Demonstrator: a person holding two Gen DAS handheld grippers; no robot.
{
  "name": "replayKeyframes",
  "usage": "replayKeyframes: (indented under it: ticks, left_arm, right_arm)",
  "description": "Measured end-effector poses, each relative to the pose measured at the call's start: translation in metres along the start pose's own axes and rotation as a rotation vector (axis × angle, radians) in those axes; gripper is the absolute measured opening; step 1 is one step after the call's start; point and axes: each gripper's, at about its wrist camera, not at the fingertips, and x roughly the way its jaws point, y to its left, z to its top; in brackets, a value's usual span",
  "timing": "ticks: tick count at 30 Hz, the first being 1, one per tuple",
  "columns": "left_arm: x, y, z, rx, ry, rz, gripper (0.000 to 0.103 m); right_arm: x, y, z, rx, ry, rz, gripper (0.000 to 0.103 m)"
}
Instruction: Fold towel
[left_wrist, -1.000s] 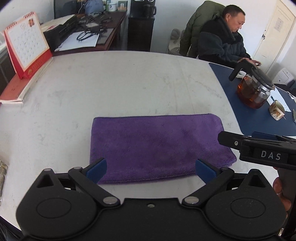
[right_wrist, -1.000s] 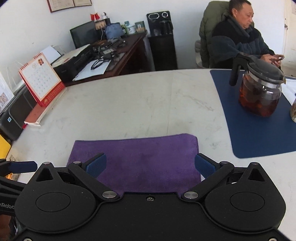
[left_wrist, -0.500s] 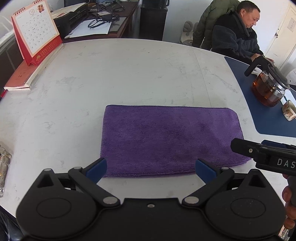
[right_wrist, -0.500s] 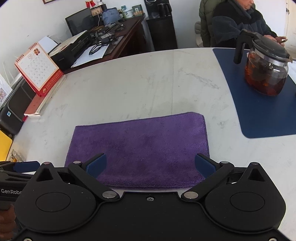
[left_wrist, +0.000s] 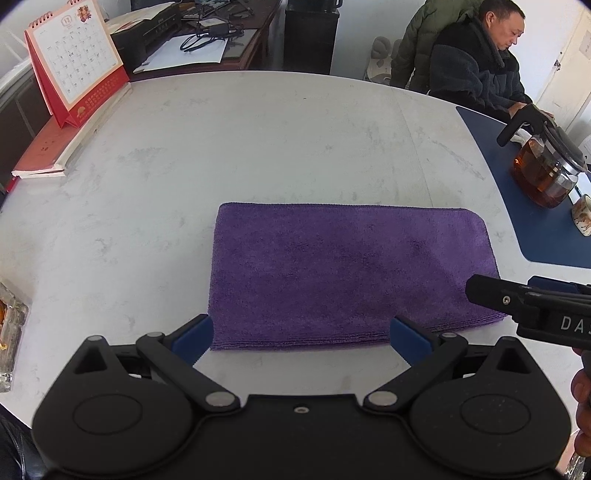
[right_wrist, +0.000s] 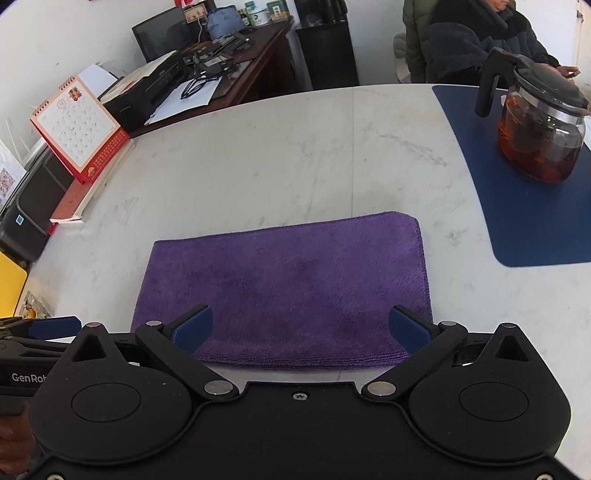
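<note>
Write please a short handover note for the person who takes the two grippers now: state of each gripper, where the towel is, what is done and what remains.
Left gripper: open, empty, at the towel's near edge.
Right gripper: open, empty, above the towel's near edge.
Purple towel: flat on the white table, already folded; stacked layers show along the near edge.
Teapot stands on the blue mat, apart from the towel.
Left: possibly one more fold, side to side; otherwise done.

Fuzzy cloth towel (left_wrist: 347, 273), matt tabletop (left_wrist: 258, 147)
</note>
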Motion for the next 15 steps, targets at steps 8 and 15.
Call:
replayKeyframes:
  ticks: [8,15]
  left_arm:
    - [0.0018,-0.0012,-0.0009,0.006,0.008,0.003,0.102]
    - [0.0019,-0.0024,-0.0011,0.009,0.004,0.006,0.102]
  right_arm:
    - [0.0005,-0.0006,-0.0002,0.005,0.005,0.001,0.103]
    - [0.0021,-0.0012,-0.0009,0.010,0.014,0.003,0.103]
